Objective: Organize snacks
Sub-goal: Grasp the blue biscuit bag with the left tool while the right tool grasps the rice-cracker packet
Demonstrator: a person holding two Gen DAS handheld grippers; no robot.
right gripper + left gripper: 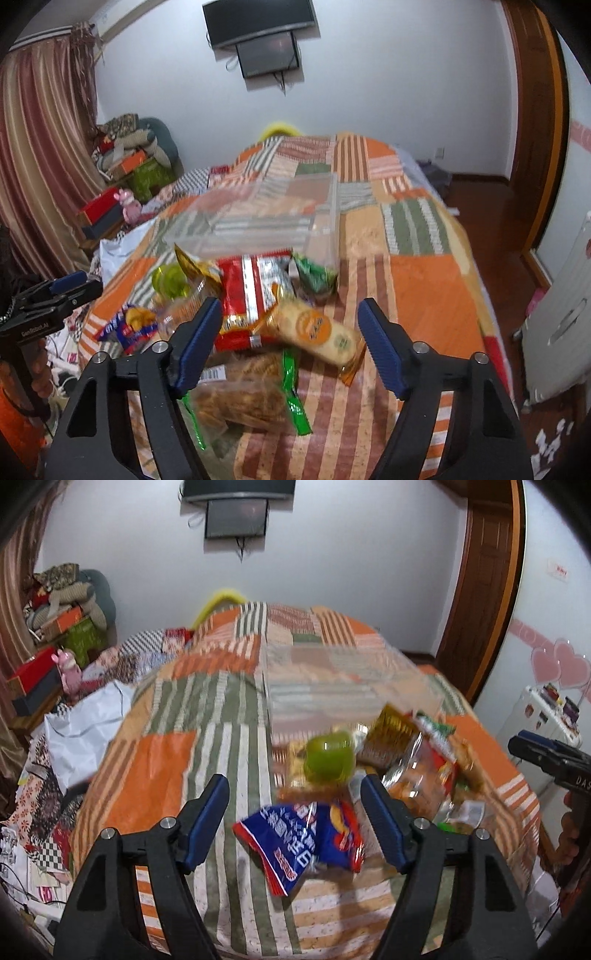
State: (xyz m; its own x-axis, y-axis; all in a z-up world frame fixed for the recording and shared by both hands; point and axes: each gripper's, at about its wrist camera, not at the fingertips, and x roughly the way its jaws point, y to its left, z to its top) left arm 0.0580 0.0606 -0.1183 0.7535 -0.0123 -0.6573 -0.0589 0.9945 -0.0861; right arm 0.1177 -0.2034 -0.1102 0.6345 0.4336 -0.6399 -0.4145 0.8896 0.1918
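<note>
A pile of snacks lies on the patchwork bedspread [166,775]. In the left wrist view my left gripper [295,819] is open, its jaws either side of a blue and red chip bag [303,845], with a green jelly cup [328,758] just beyond. In the right wrist view my right gripper [290,341] is open over an orange cracker pack [317,332], a red snack bag [251,295] and a clear green-edged bag of fried snacks [243,395]. A clear plastic box [266,221] stands behind the pile; it also shows in the left wrist view [332,679].
Boxes and a pink toy [70,672] crowd a side table at the left. A white bag [81,727] lies at the bed's left edge. A wooden door [480,590] and a white fridge [546,716] stand at the right. The blue chip bag [129,326] lies at the pile's left.
</note>
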